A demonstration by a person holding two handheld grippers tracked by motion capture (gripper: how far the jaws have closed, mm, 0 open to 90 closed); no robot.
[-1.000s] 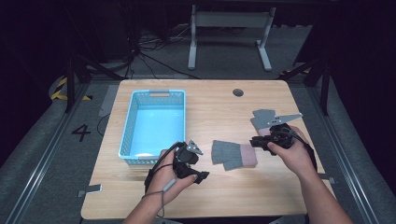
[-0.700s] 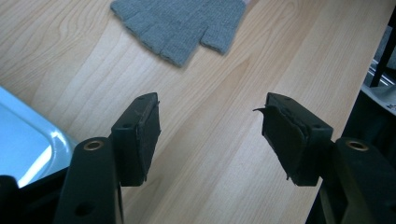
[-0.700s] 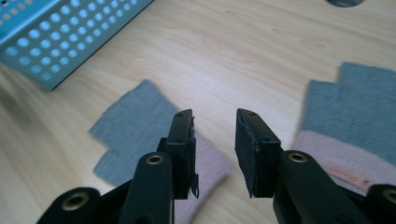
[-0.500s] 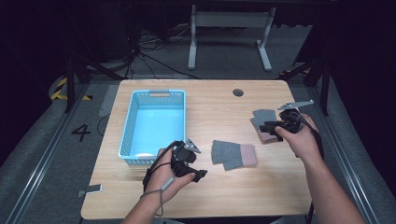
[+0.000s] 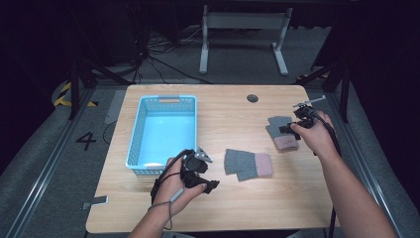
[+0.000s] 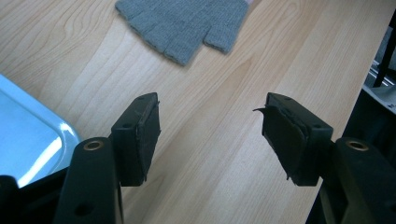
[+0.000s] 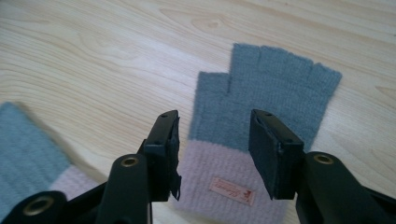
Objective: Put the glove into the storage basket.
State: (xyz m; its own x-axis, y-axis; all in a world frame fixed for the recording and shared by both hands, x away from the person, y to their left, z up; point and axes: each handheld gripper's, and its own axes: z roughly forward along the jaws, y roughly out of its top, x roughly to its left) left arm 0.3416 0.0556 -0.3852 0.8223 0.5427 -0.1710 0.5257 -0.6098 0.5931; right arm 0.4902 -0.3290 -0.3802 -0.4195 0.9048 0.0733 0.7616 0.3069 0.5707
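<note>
Two grey fingerless gloves with pink cuffs lie on the wooden table (image 5: pixel 223 114). One glove (image 5: pixel 247 163) lies near the middle, its fingers at the top of the left gripper view (image 6: pixel 187 23). The other glove (image 5: pixel 281 133) lies at the right. My right gripper (image 5: pixel 289 126) hovers open over this glove (image 7: pixel 275 93), jaws either side of where grey meets the pink cuff (image 7: pixel 224 186), right gripper (image 7: pixel 215 135) holding nothing. My left gripper (image 5: pixel 207 173) stands open and holds nothing near the front edge, left gripper (image 6: pixel 210 121) pointing toward the middle glove.
A light blue plastic basket (image 5: pixel 163 101) stands on the left half of the table, its corner (image 6: pixel 28 135) beside my left jaw. The table's right edge is close behind the right hand. A cable hole (image 5: pixel 252 98) sits at the back.
My right gripper has moved from the middle glove's cuff back and to the right, now over the second glove. The left gripper has barely shifted.
</note>
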